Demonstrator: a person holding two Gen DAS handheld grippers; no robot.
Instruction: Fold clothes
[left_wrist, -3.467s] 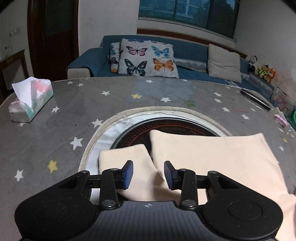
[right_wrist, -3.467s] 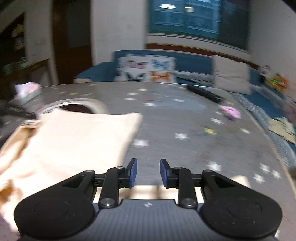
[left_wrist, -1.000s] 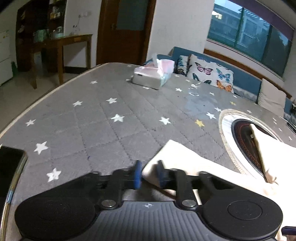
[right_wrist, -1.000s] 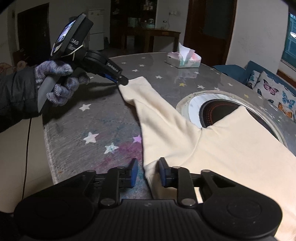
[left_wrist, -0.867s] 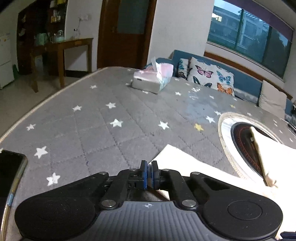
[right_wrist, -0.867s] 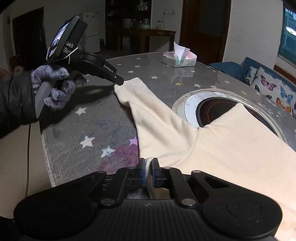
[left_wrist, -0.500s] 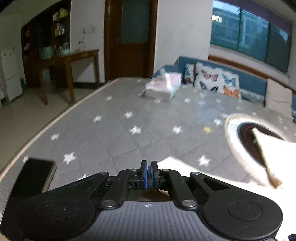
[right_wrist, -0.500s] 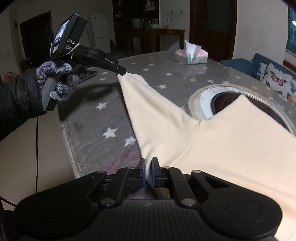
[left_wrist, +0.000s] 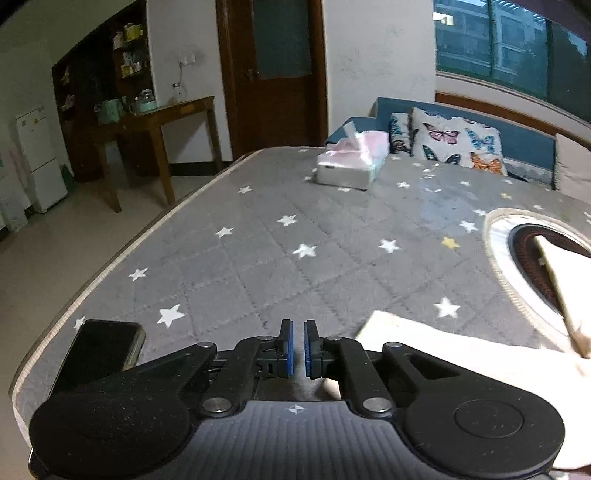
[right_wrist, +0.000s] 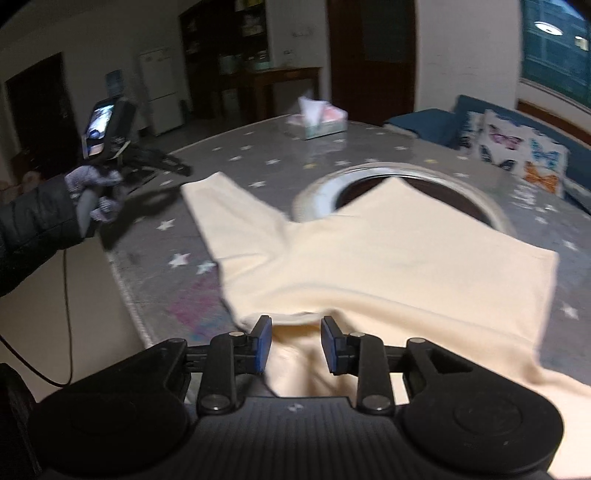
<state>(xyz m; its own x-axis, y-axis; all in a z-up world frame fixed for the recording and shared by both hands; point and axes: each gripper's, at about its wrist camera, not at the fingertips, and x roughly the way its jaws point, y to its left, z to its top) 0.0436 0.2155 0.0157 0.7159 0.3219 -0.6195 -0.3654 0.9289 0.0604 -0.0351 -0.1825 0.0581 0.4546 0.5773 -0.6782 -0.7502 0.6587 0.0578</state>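
The cream garment (right_wrist: 369, 258) is laid flat on the starred table (left_wrist: 258, 258) for folding, its edge released between the jaws of the right gripper (right_wrist: 295, 332), just opened, while the left gripper (left_wrist: 297, 338) is held nearly closed, empty.

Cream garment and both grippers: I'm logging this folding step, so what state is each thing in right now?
Cream garment: spread flat on the table, one sleeve stretched out, unfolded.
Left gripper: nearly closed, nothing between its pads.
Right gripper: just opened, cloth lying loose between the pads.
Phone: flat at the table edge, screen dark.
Tissue box: tissue sticking out.
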